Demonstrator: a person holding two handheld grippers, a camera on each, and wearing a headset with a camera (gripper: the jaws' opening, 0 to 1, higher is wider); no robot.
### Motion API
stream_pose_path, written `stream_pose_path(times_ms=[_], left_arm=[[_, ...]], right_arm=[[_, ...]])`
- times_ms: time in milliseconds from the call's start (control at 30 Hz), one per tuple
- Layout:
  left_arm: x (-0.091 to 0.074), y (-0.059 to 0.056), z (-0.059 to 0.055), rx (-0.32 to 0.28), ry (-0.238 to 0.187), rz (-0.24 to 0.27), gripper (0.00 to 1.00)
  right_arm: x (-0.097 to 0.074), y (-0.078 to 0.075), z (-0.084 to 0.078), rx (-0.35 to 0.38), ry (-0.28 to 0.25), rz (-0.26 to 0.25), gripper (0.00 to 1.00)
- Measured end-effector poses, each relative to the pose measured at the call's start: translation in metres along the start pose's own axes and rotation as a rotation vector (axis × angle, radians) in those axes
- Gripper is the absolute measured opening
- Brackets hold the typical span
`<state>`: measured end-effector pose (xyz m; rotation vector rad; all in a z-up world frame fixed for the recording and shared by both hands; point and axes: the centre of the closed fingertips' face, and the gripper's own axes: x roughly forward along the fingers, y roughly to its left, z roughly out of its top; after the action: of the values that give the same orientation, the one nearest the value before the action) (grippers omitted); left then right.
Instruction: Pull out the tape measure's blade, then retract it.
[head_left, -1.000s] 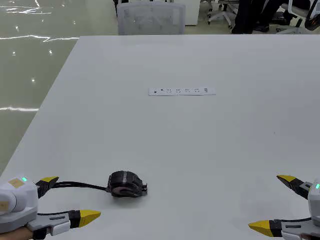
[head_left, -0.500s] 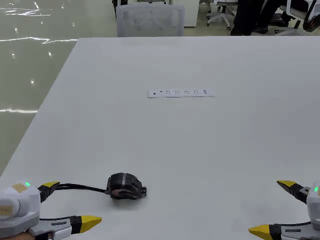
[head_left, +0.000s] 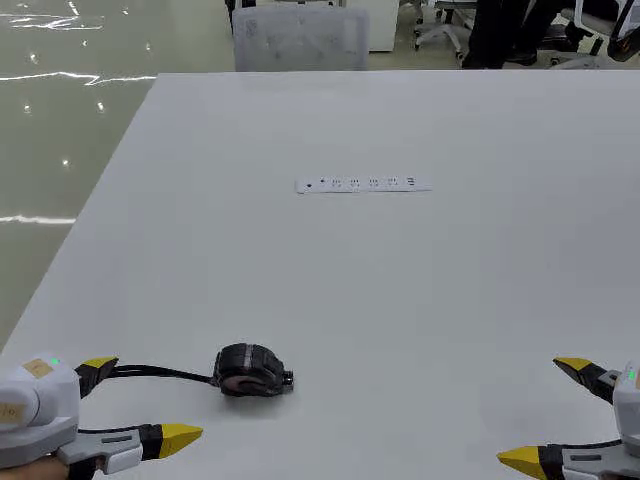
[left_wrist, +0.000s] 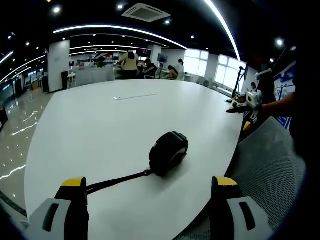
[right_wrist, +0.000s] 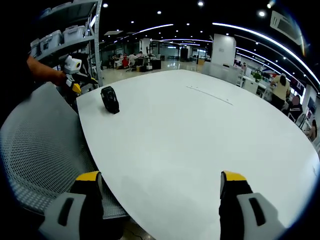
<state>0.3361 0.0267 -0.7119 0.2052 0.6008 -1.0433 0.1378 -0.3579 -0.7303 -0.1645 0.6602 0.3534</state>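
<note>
A black tape measure (head_left: 251, 370) lies on the white table (head_left: 380, 280) near its front left edge, a black strap (head_left: 160, 374) trailing left from it. My left gripper (head_left: 140, 400) is open just left of it, yellow-tipped jaws either side of the strap end. In the left gripper view the tape measure (left_wrist: 168, 152) sits ahead between the jaws, untouched. My right gripper (head_left: 560, 412) stands open at the front right, far from the tape measure (right_wrist: 110, 99). No blade is out.
A white power strip (head_left: 362, 185) lies in the middle of the table. A grey mesh chair (head_left: 300, 38) stands at the far edge, with more office chairs at the back right. People stand far off in the room (left_wrist: 131, 62).
Only small shifts: the headset view drifted slightly, and both grippers stayed low at the front edge. The tape measure has not moved.
</note>
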Motion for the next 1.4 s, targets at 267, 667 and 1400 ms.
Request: stream_pose_path(times_ms=[267,667,1400], left_arm=[[0.000,0.000,-0.001,0.010,0.007,-0.010,1.00],[0.006,-0.004,0.009,0.124,0.055,-0.046,0.99],[0.045,-0.015,0.015,0.388,0.273,-0.236,0.97]], right_arm=[[0.000,0.004,0.002,-0.015,0.001,0.005,0.99],[0.003,0.002,0.011,-0.033,0.001,0.015,0.99],[0.017,0.016,0.031,-0.115,0.032,0.071,1.00]])
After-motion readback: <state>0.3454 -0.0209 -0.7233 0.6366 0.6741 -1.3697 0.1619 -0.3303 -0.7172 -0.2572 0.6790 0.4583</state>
